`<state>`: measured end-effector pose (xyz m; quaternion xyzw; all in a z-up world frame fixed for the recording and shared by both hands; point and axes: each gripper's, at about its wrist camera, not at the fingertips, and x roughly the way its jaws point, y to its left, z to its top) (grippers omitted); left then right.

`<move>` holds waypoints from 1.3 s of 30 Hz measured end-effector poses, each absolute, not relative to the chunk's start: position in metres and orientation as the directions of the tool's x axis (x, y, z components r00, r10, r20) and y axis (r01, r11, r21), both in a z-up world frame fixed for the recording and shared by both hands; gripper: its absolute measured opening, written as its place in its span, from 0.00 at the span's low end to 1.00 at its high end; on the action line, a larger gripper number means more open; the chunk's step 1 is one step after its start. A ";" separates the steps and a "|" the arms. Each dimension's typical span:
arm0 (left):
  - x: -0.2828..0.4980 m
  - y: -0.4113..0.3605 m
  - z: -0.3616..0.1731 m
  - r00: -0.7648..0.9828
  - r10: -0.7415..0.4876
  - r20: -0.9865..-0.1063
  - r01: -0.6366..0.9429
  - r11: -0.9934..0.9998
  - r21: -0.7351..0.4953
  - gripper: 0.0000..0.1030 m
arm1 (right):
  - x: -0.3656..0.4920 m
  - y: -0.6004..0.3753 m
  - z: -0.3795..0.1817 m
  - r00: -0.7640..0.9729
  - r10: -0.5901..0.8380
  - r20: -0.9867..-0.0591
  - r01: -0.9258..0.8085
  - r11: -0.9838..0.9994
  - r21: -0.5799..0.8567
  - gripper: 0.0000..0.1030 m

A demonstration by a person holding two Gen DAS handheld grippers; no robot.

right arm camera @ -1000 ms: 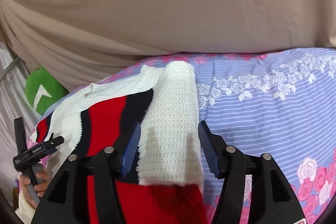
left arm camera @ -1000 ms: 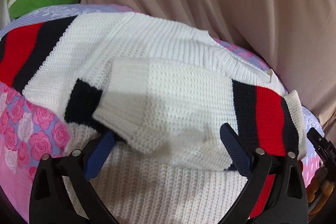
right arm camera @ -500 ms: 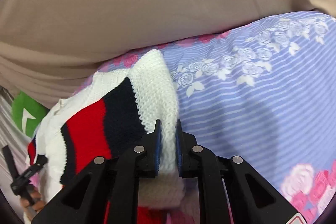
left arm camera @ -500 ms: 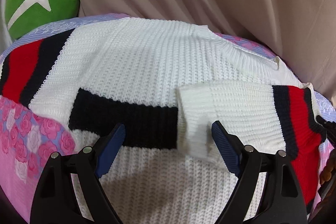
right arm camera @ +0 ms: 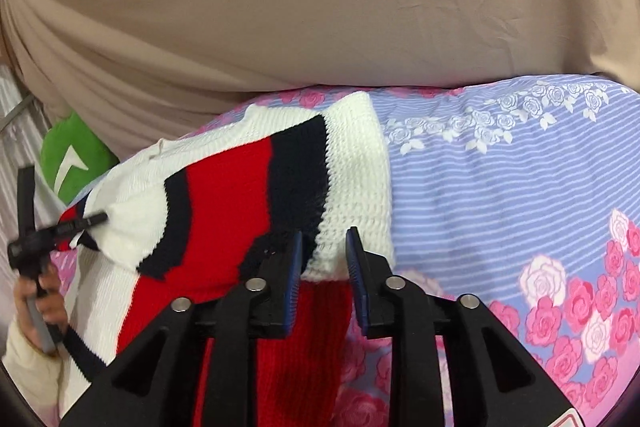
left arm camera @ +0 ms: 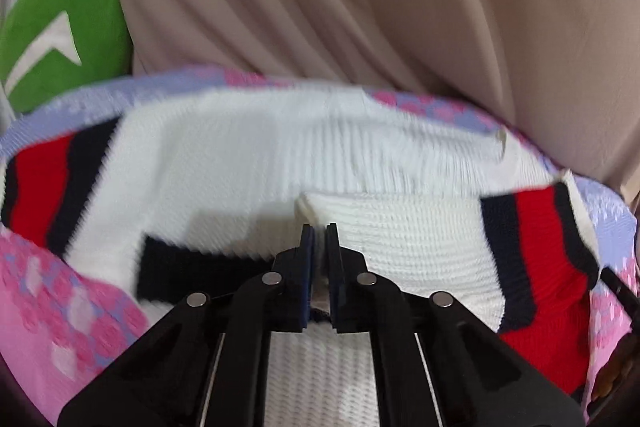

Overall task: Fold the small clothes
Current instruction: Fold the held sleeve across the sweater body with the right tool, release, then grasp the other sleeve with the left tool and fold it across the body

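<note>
Mostly white sweater [left arm camera: 248, 163], red-navy stripes, sleeve folded

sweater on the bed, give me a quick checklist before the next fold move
1. Left hand-held gripper has cloth: ok, shut on the white sleeve cuff of the sweater.
2. Right hand-held gripper has cloth: not ok, its jaws are opening; the white sleeve edge sits between the pads, which look clear of it.
3. Right sleeve laid over the body: ok, its red and navy stripes lie across the white knit.
4. Sweater fully on the floral bedspread: cannot tell, the near hem is hidden behind the grippers.
5. Green cushion clear of the sweater: ok, it sits beyond the far edge.
</note>
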<state>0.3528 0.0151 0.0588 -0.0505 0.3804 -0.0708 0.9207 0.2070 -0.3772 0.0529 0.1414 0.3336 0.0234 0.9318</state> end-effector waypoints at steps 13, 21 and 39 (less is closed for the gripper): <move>0.359 0.024 0.017 0.706 -0.071 -0.704 0.011 0.996 -0.089 0.08 | 0.232 -0.362 0.044 0.746 0.167 -0.645 0.050 0.951 0.304 0.10; 0.335 0.052 0.026 0.733 -0.122 -0.670 -0.024 0.979 -0.204 0.40 | 0.238 -0.349 0.034 0.725 0.080 -0.684 0.116 0.965 0.235 0.17; 0.337 0.398 0.014 0.681 0.094 -0.726 -0.540 0.735 -0.411 0.60 | 0.158 -0.247 0.008 0.660 0.229 -0.716 -0.195 0.972 0.131 0.39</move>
